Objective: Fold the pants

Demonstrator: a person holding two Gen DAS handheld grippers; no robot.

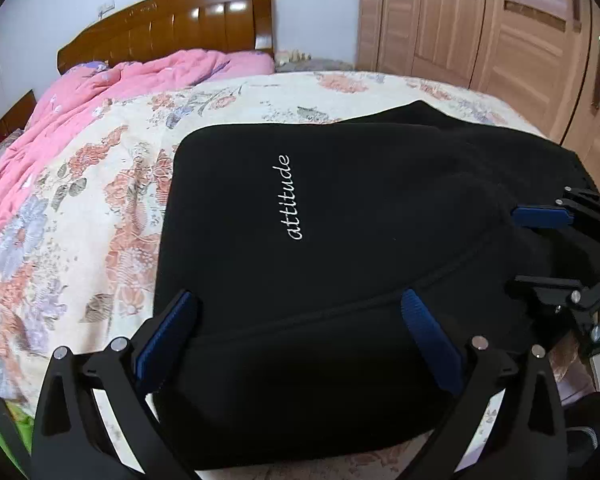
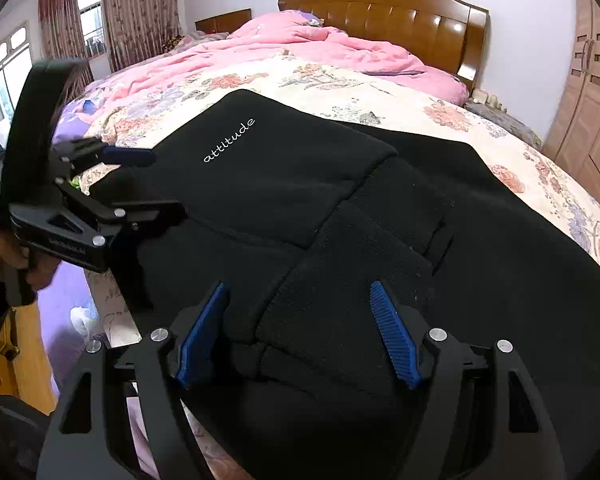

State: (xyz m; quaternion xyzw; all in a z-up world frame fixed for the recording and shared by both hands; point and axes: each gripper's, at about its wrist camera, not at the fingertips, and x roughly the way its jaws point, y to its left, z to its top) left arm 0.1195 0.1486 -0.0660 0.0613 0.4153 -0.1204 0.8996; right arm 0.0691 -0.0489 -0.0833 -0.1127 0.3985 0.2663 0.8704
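Note:
Black pants (image 1: pixel 340 240) with white "attitude" lettering lie folded on the floral bedsheet (image 1: pixel 100 200); they also show in the right wrist view (image 2: pixel 340 220). My left gripper (image 1: pixel 300 312) is open, its blue pads (image 1: pixel 168 332) spread just above the near edge of the pants. It also shows at the left of the right wrist view (image 2: pixel 160 184). My right gripper (image 2: pixel 300 312) is open over the ribbed waistband part (image 2: pixel 340 288), holding nothing. It also shows at the right edge of the left wrist view (image 1: pixel 516 246).
A pink quilt (image 2: pixel 300 52) lies bunched toward the wooden headboard (image 2: pixel 380 16). A wooden wardrobe (image 1: pixel 480 20) stands beside the bed. The bed's near edge (image 2: pixel 112 312) drops to the floor at the left.

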